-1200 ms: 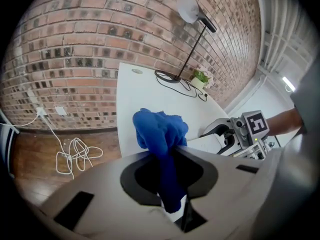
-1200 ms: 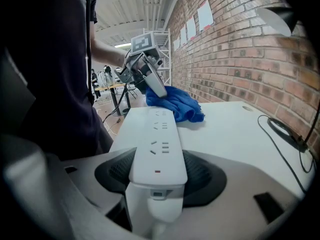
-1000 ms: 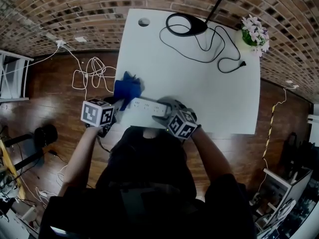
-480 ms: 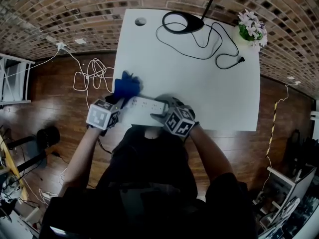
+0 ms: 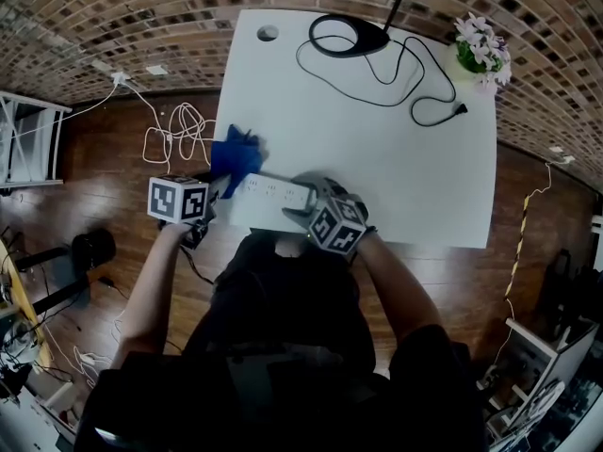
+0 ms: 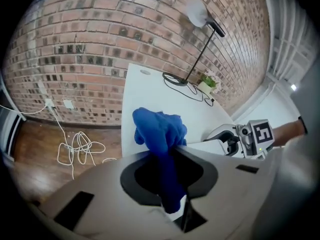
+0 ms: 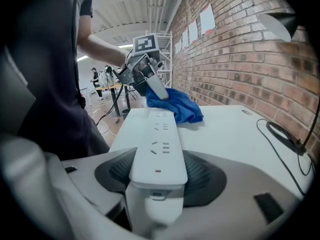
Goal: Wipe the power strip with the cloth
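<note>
A white power strip [image 5: 273,192] lies along the near edge of the white table [image 5: 377,158]. My right gripper [image 5: 300,205] is shut on its right end, and in the right gripper view the power strip [image 7: 159,144] runs out from between the jaws of that gripper [image 7: 157,176]. My left gripper [image 5: 221,185] is shut on a blue cloth [image 5: 236,156], bunched at the strip's left end. The left gripper view shows the cloth [image 6: 160,134] pinched in the left gripper [image 6: 170,179] and standing up in front. Seen from the right gripper, the cloth [image 7: 175,106] rests on the strip's far end.
A black lamp base [image 5: 349,38] and its loose black cable [image 5: 415,92] lie at the table's far side, a flower pot [image 5: 480,50] at the far right corner. A white cable [image 5: 174,135] is coiled on the wooden floor to the left. A metal shelf [image 5: 24,144] stands further left.
The left gripper has rolled a little, with the cloth still at the strip's left end. The right gripper and the power strip have not moved.
</note>
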`<state>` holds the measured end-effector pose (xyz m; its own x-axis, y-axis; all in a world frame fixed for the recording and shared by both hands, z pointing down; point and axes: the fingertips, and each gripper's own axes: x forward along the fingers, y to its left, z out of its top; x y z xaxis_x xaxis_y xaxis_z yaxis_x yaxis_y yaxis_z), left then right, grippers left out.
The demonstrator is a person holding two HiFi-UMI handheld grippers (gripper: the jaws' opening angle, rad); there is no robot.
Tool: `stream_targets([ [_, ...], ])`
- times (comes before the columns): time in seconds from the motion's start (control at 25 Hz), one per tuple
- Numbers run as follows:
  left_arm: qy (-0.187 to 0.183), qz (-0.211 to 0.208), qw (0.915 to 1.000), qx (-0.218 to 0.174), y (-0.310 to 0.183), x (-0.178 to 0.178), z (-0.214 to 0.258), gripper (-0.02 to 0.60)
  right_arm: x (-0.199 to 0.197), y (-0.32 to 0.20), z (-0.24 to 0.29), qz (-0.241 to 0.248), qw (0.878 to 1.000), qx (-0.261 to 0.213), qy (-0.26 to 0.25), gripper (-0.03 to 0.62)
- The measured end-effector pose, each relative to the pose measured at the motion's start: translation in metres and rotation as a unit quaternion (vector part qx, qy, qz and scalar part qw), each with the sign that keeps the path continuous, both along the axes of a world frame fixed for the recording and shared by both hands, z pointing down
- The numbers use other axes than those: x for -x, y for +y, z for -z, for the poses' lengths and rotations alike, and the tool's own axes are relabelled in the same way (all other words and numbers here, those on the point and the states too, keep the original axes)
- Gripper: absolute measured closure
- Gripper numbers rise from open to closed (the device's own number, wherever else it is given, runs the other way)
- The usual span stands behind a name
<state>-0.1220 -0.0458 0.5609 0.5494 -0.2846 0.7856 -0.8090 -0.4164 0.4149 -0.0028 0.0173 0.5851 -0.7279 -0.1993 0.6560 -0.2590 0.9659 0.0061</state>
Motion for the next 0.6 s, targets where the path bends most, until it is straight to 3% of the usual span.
stream_targets([
  [0.24, 0.035, 0.030, 0.9989, 0.009, 0.001, 0.001, 0.000, 0.525, 0.000, 0.001, -0.001, 0.001, 1.000, -0.002, -0.001, 0.321],
  [0.4, 0.054, 0.005, 0.9985, 0.013, 0.011, -0.020, 0.003, 0.525, 0.001, 0.000, -0.001, 0.001, 1.000, -0.005, -0.002, 0.321],
  [0.6, 0.032, -0.013, 0.9994, 0.009, 0.022, -0.040, -0.001, 0.525, 0.002, 0.000, -0.001, 0.003, 1.000, -0.007, -0.003, 0.322],
])
